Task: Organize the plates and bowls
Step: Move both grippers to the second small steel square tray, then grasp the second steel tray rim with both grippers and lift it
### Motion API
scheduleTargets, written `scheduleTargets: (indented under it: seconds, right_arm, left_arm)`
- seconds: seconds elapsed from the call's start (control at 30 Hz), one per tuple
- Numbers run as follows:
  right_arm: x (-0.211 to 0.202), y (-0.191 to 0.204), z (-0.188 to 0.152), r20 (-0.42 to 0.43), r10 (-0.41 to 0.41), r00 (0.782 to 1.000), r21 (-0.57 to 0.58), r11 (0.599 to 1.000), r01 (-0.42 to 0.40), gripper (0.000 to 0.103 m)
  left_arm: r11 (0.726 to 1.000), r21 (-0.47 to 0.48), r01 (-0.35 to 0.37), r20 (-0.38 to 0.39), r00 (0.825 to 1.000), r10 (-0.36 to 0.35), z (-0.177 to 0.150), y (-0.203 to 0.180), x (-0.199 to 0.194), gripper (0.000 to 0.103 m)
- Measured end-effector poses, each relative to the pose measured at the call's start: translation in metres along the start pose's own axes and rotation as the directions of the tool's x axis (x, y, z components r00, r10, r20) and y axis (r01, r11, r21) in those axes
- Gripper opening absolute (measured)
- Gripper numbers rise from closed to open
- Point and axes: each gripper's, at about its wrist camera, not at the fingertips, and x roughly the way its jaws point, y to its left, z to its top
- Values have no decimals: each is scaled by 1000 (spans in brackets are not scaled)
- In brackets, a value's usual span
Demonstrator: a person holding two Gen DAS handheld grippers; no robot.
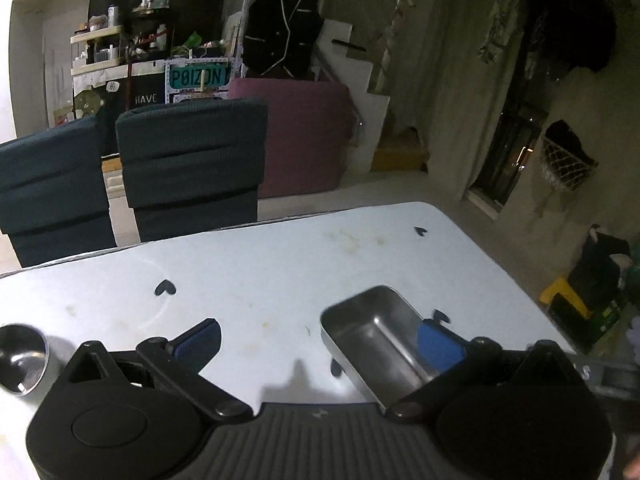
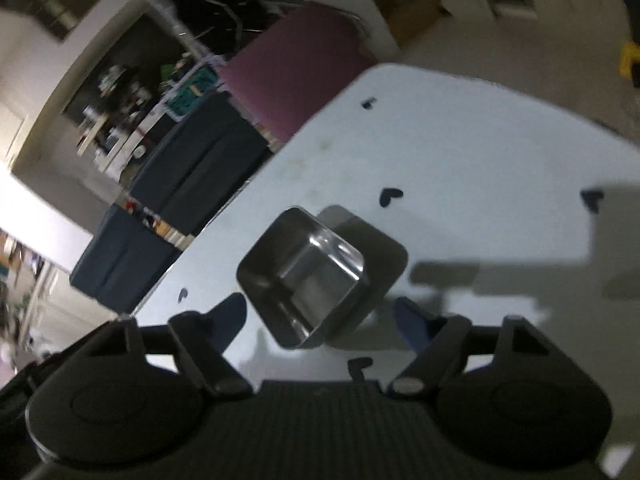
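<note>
Here, line by line
Table: white top (image 1: pixel 280 280) with small dark heart marks and some faint stains
Steel tray: a rectangular tin (image 1: pixel 372 340) lies on the table in the left view; the right blue finger (image 1: pixel 438 346) is over its rim, the other finger (image 1: pixel 198 340) is well apart
Left tongs (image 1: pixel 320 342): wide open, holding nothing
Right tongs (image 2: pixel 320 316): jaws apart, the tin (image 2: pixel 304 276) is between the fingertips but the pads do not press it; contact is hard to tell in the blur
Round bowl: a shiny one (image 1: pixel 20 356) at the left edge, cut off
Around: two dark chairs (image 1: pixel 192 168) behind the table, a purple sofa (image 1: pixel 304 132), cluttered shelves (image 1: pixel 100 48)
Unclear: the right view is tilted and smeared
</note>
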Motion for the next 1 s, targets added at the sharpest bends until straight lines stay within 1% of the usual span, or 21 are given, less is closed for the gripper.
scheduleTargets:
  seconds: [0.07, 0.13, 0.17, 0.23, 0.3, 0.33, 0.4, 0.47, 0.57, 0.7, 0.77, 0.83, 0.9, 1.0]
  right_arm:
    - [16, -3, 4, -16, -7, 1000, 29, 1000, 8, 76]
    - [25, -3, 3, -43, -7, 999, 50, 999, 9, 73]
    - [29, -4, 3, -54, -6, 999, 56, 998, 9, 72]
    - [37, -5, 2, -55, -30, 998, 61, 998, 33, 71]
    - [45, -4, -1, -62, -51, 997, 47, 997, 54, 71]
    - [49, -5, 4, -70, -58, 996, 40, 997, 61, 70]
    - [56, -5, 4, -86, -76, 993, 35, 996, 79, 67]
    - [59, -4, 4, -100, -77, 992, 30, 996, 81, 63]
    - [62, 0, 0, -115, -95, 989, -4, 995, 95, 60]
    - [60, 5, -5, -149, -127, 981, -66, 991, 118, 59]
    - [56, 2, -5, -148, -129, 981, -62, 991, 121, 59]
    - [56, -3, -1, -137, -142, 980, -56, 989, 136, 59]
    - [53, -9, 0, -126, -154, 980, -47, 988, 149, 59]
    - [54, -18, 4, -115, -162, 980, -21, 987, 161, 59]
  left_arm:
    - [1000, 22, -8, -16, 1000, 8, 4, -1, 16, 103]
    - [999, 49, -15, -42, 999, 17, 6, -2, 31, 103]
    - [998, 62, -17, -52, 998, 20, 7, -3, 38, 103]
    - [997, 78, -20, -65, 998, 25, 9, -5, 52, 103]
    - [995, 97, -20, -81, 996, 28, 10, -8, 65, 103]
    - [993, 115, -19, -88, 996, 29, 10, -11, 72, 103]
    - [986, 163, -18, -98, 995, 34, 10, -17, 84, 103]
    - [977, 212, -34, -106, 993, 58, 9, -23, 95, 102]
    - [960, 272, -65, -112, 989, 99, 9, -29, 108, 99]
    - [946, 316, -78, -108, 987, 117, 9, -33, 114, 98]
    - [938, 336, -85, -102, 987, 126, 8, -34, 113, 97]
    - [934, 345, -89, -105, 986, 132, 6, -32, 112, 94]
    - [936, 342, -80, -127, 983, 131, 3, -28, 111, 85]
    - [939, 338, -63, -176, 976, 129, -6, -24, 109, 76]
